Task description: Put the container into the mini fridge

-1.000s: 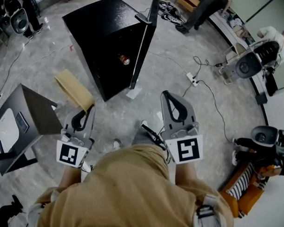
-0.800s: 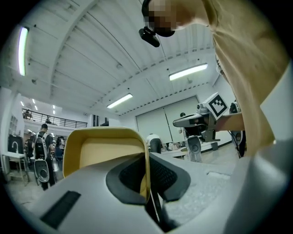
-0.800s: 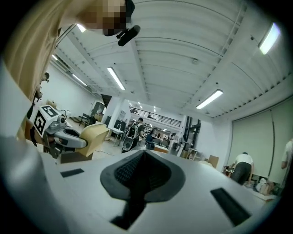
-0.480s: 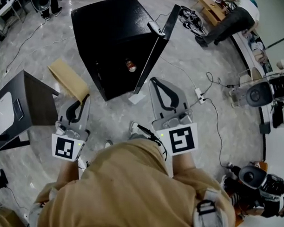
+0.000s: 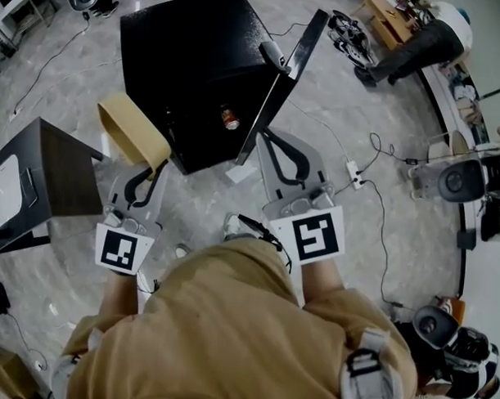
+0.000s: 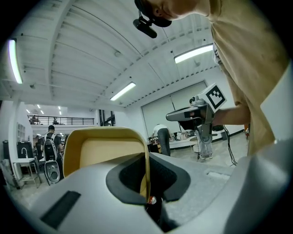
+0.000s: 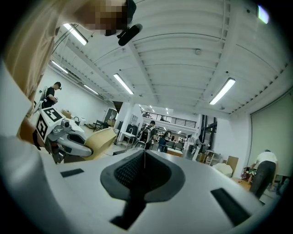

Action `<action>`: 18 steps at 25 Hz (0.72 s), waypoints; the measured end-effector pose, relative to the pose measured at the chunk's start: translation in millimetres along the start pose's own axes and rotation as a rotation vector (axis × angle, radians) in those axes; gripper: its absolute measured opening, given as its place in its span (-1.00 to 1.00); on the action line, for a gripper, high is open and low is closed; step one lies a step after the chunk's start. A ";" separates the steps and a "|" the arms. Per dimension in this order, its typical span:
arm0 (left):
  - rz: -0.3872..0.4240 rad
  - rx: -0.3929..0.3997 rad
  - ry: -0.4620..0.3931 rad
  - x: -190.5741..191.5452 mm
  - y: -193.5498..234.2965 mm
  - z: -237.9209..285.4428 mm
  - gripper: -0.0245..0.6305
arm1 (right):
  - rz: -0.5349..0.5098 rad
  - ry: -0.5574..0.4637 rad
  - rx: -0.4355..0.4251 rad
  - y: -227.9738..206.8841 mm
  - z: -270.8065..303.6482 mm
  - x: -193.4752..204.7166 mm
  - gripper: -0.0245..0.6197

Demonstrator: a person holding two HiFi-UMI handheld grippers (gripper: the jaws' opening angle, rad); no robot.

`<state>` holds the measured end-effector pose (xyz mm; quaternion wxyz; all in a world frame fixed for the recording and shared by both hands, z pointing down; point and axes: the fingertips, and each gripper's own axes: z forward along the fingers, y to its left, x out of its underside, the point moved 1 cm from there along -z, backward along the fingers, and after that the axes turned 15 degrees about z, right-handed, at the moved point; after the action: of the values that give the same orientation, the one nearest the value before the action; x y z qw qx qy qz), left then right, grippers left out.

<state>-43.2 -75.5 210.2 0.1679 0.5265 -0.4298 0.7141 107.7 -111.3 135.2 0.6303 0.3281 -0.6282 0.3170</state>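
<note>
A: In the head view, where is the container?

B: The tan container (image 5: 131, 131) hangs at the tip of the left gripper (image 5: 153, 173). It is just at the near left corner of the black mini fridge (image 5: 185, 53) and outside it. The fridge's door (image 5: 289, 77) stands open on the right, and a small red can (image 5: 229, 117) shows inside.

A: And the other claw?

B: The right gripper (image 5: 270, 142) is near the foot of that door, with its jaws together and nothing in them. A dark side table (image 5: 58, 176) stands at the left. A white power strip (image 5: 352, 169) lies on the floor to the right.

A: What does the left gripper view show?

B: The left gripper (image 6: 147, 183) has its jaws clamped tight on one thin wall of the container (image 6: 98, 153). The rest of the container rises beyond them with its hollow side toward the camera. Farther off to the right is the right gripper (image 6: 170, 117), held by a hand.

A: And the right gripper view?

B: The right gripper (image 7: 144, 167) is fully closed. Its pads meet along a thin seam with nothing between them. At the left, the left gripper (image 7: 88, 150) shows with the container (image 7: 100, 139) at its tip. The fridge cannot be made out here.
</note>
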 end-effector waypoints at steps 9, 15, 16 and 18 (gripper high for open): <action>0.234 0.207 0.078 30.8 -47.0 41.4 -0.91 | 0.072 0.069 -0.014 -17.4 15.5 48.9 -0.92; 0.248 0.328 0.129 75.6 -82.3 57.2 -0.91 | 0.132 0.122 -0.022 -19.6 27.0 101.1 -0.92; 0.251 0.352 0.147 86.5 -88.0 60.0 -0.91 | 0.141 0.130 -0.024 -20.1 29.9 110.6 -0.92; 0.262 0.409 0.199 111.7 -98.9 63.1 -0.91 | 0.163 0.148 -0.028 -20.5 35.0 128.1 -0.92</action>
<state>20.2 -92.3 358.3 0.0055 0.4164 -0.3222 0.8501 105.1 -153.3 262.8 0.6515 0.2428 -0.6091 0.3816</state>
